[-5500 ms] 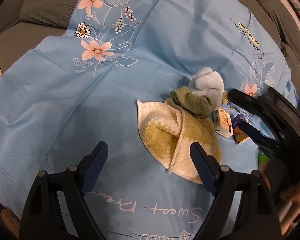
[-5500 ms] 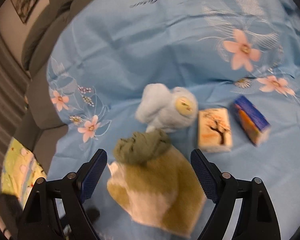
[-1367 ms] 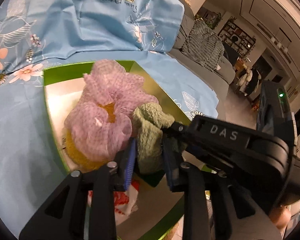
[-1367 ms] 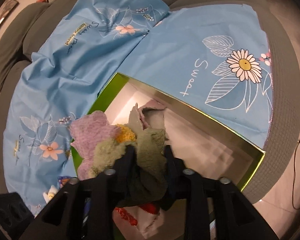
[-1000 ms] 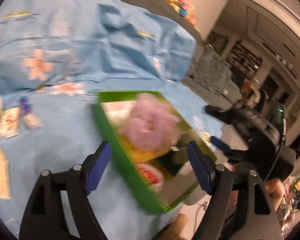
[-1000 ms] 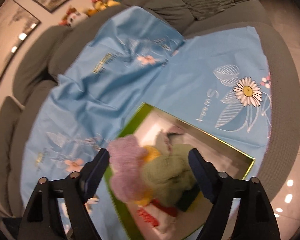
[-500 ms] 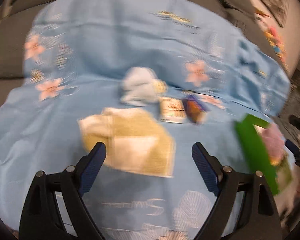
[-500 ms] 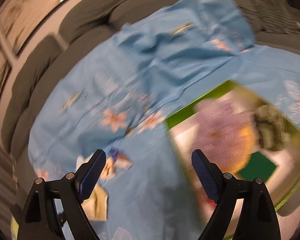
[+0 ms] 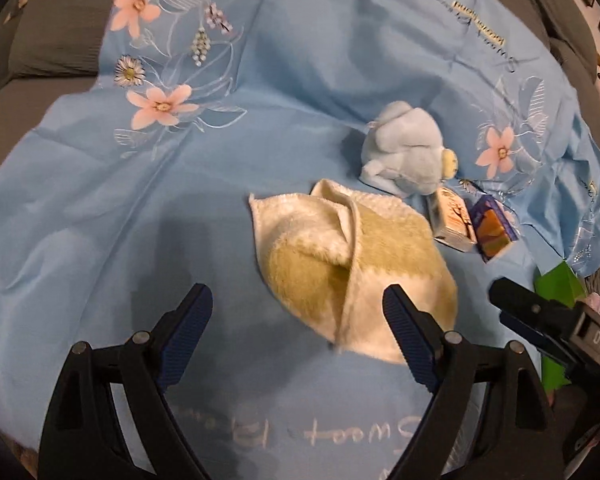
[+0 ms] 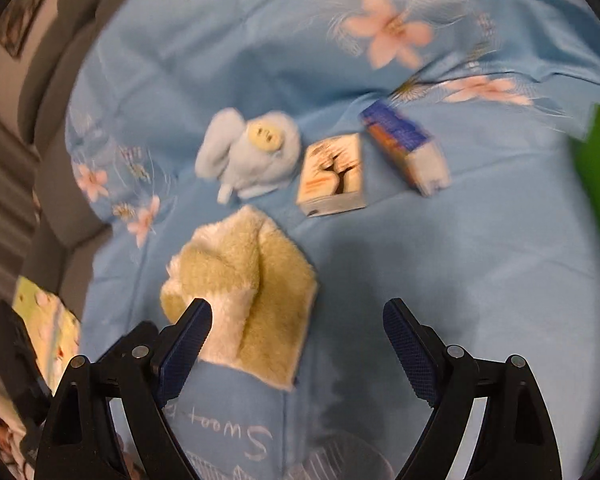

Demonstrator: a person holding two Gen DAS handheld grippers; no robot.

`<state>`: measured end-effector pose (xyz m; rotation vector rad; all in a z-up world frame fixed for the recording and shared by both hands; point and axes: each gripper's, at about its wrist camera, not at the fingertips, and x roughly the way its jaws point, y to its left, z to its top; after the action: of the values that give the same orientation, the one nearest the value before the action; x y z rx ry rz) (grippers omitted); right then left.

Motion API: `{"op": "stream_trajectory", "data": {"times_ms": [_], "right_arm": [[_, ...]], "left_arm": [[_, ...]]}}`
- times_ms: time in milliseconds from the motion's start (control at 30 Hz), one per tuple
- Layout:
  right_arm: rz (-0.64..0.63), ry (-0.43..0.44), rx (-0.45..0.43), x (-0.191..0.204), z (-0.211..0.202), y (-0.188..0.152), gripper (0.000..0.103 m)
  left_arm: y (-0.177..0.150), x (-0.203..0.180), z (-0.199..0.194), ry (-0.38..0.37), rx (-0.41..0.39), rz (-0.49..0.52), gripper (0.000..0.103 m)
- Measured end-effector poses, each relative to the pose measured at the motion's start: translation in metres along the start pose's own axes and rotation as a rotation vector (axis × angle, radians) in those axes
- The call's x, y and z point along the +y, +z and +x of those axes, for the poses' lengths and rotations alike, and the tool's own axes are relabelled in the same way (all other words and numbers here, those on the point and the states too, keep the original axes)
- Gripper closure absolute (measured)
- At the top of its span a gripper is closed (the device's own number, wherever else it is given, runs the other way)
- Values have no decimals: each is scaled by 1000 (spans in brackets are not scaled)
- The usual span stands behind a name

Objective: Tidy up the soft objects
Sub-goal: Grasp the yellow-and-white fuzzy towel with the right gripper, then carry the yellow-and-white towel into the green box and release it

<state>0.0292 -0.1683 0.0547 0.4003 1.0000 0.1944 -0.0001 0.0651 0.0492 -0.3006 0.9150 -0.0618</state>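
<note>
Towel first: the fluffy yellow-and-white folded towel [image 9: 352,276] lies low in the centre of the left view, on the blue flowered sheet [image 9: 140,208], just ahead of our left gripper [image 9: 298,330], whose fingers stand apart and empty. Our right gripper [image 10: 298,344] is likewise spread and empty, the towel by its left finger. Pinching one layer could unfold it. Beyond, the pale blue plush toy [image 9: 408,154] sits beside two small printed cartons [image 9: 454,220]; a careless sweep might drag those along. The green box [image 10: 598,216] shows at the right edge.
</note>
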Motion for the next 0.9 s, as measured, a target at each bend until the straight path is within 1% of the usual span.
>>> {"op": "stream_trajectory", "data": {"times_ms": [100,133,167,200,233,267,300,367,433,467,500,533,567,600,633,667,700,733,800,900], "right_arm": [[-23,13,11,10,21,15,15],[-32,13,21,14,28,18,15],[-49,11,41,19,38,24,15],[-63,8,50,21,45,27,15],[-79,2,54,26,52,31,15],[-104,-9,60,30,60,33,15],[-121,-15,66,32,66,35,15],[-119,6,81,30,76,36,15],[-112,35,65,29,78,37,15],[-107,82,71,27,78,38,16],[-98,107,81,26,80,39,24],[-90,112,83,24,81,39,27],[-90,102,79,24,80,39,34],[-94,103,79,25,80,38,43],[-93,114,86,25,81,37,48],[-84,152,104,27,83,34,55],[-74,175,115,29,84,32,57],[-65,190,116,29,84,29,58],[-55,214,108,29,82,22,62],[2,276,137,23,77,15,64]], "left_arm": [[10,5,16,0,33,-5,17],[13,7,20,2,33,-21,18],[15,9,23,-14,26,-47,18],[16,10,26,-53,27,-77,21],[16,10,33,-104,45,-101,23],[16,8,38,-131,66,-110,24],[15,5,45,-139,87,-108,24],[13,0,51,-101,88,-80,24],[11,-5,54,-79,71,-68,24],[11,-6,55,-76,62,-70,24],[12,-7,56,-76,58,-75,26],[11,-8,57,-79,53,-80,33],[11,-9,57,-81,51,-78,38],[11,-9,57,-87,49,-75,49],[11,-9,57,-104,51,-76,60],[11,-10,59,-122,53,-83,64],[10,-9,59,-147,57,-96,69],[9,-10,60,-171,65,-107,73],[5,-14,59,-174,61,-107,77],[0,-17,52,-175,65,-105,77]]}}
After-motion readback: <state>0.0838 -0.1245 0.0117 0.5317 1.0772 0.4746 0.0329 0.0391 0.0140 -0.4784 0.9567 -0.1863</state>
